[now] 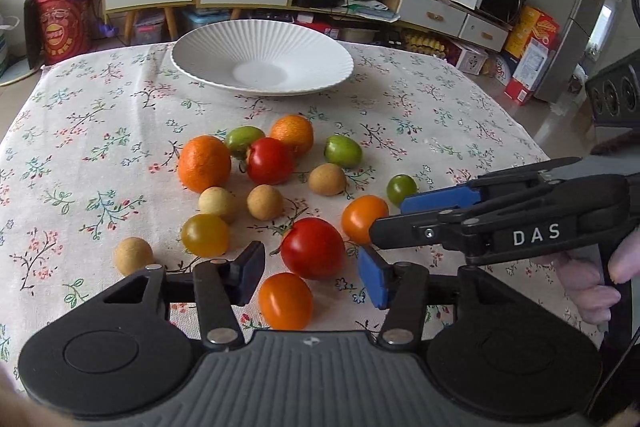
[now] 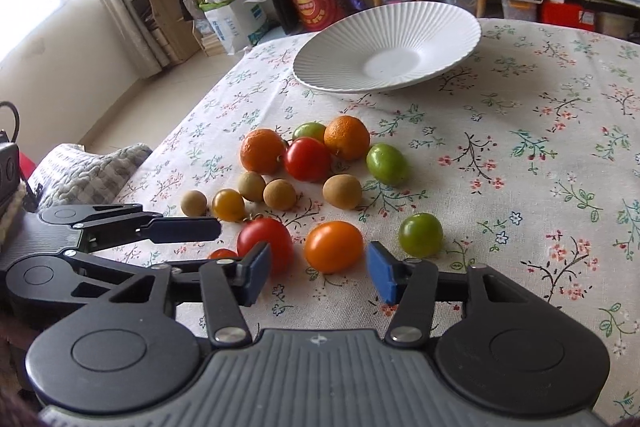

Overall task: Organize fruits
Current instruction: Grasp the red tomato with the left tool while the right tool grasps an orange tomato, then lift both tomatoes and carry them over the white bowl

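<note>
Several fruits lie loose on the floral tablecloth (image 1: 100,115) in front of an empty white ribbed plate (image 1: 208,43) (image 2: 332,67). My left gripper (image 1: 310,277) is open and low over the cloth, with an orange tomato (image 1: 285,301) between its fingers and a red tomato (image 1: 312,247) just beyond them. My right gripper (image 2: 318,273) is open too, and an orange tomato (image 2: 334,247) sits just past its blue pads (image 2: 380,277). Neither gripper's pads touch a fruit. The right gripper (image 1: 388,217) enters the left wrist view from the right.
Two oranges (image 1: 204,163) (image 1: 292,133), a second red tomato (image 1: 270,161), green fruits (image 1: 343,151) (image 2: 420,235), a yellow tomato (image 1: 205,235) and several tan longans (image 1: 264,202) are scattered mid-table. Drawers, shelves and boxes stand behind the table; a cushion (image 2: 88,163) lies at the left.
</note>
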Demonstrator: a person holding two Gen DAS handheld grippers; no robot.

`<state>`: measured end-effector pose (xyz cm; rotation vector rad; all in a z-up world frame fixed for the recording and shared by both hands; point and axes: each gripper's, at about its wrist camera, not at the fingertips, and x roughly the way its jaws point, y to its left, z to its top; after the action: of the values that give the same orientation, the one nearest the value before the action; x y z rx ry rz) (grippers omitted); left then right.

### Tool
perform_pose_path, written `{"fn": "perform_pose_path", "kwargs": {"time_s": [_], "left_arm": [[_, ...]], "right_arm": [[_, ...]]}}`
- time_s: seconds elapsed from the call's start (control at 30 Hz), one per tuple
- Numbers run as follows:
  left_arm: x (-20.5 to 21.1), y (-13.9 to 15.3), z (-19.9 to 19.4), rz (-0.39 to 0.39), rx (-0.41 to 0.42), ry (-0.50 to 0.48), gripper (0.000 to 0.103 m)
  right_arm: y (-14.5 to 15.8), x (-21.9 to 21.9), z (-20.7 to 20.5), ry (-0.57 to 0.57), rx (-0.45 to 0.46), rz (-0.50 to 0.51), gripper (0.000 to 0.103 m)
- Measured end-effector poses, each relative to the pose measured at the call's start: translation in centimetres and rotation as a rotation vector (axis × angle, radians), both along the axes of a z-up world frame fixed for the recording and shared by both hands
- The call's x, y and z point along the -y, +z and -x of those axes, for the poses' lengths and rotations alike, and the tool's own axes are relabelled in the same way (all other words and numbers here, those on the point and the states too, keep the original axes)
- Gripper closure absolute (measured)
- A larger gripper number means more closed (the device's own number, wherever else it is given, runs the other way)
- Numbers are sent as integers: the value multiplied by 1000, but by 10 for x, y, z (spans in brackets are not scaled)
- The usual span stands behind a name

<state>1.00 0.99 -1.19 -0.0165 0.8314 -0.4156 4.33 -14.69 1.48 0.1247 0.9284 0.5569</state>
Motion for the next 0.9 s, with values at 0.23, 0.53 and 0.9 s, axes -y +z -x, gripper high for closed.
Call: {"fn": "perform_pose_path", "kwargs": {"time_s": [0.23, 0.53, 0.9], "left_arm": [[9, -10, -5, -39, 9, -35, 56], [15, -21, -10, -78, 34, -48, 58], [15, -21, -8, -83, 52, -41, 66]], "right_arm": [[-10, 1, -5, -17, -18, 11, 58], [-17, -1, -8, -12, 13, 23, 61], [-17, -7, -6, 5, 52, 57, 69]]}}
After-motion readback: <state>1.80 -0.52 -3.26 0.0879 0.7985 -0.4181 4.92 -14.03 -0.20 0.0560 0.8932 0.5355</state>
